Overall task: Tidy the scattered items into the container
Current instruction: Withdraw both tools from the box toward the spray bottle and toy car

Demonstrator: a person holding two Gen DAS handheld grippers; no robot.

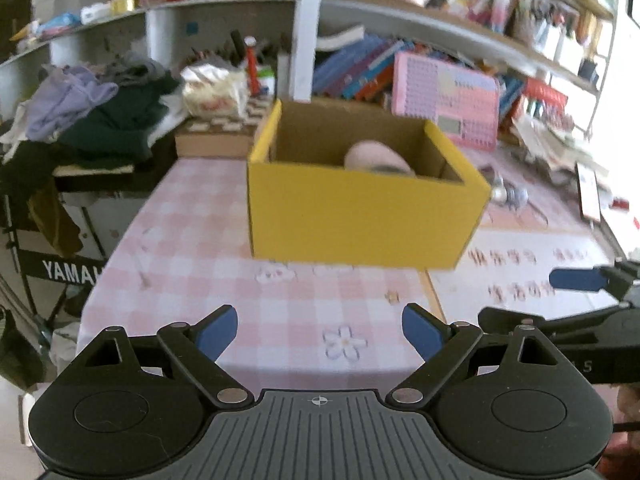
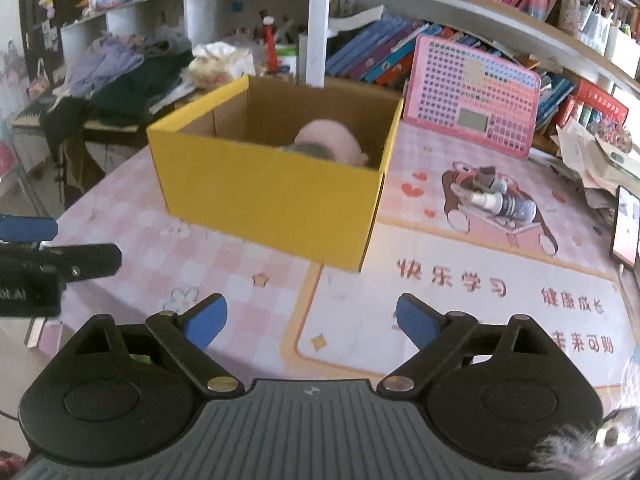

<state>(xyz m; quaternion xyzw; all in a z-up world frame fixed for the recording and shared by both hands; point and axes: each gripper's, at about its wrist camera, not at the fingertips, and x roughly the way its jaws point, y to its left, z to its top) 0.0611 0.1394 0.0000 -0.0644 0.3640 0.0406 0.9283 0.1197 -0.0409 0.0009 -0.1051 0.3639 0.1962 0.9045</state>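
Left gripper point(image 1: 320, 332), right gripper point(image 2: 311, 322) both spread, empty; yellow box point(image 2: 264, 196) ahead.

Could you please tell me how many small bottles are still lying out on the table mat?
2, as far as I can tell: a white spray bottle and a dark bottle, side by side right of the yellow box. Clutter nearby may hide more.

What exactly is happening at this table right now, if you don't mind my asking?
A person holding a gripper in each hand is tidying loose items into the yellow box. A pink item already lies inside. Both the left gripper and the right gripper are open and empty, hovering over the table in front of the box. Small bottles lie on the mat to the box's right.
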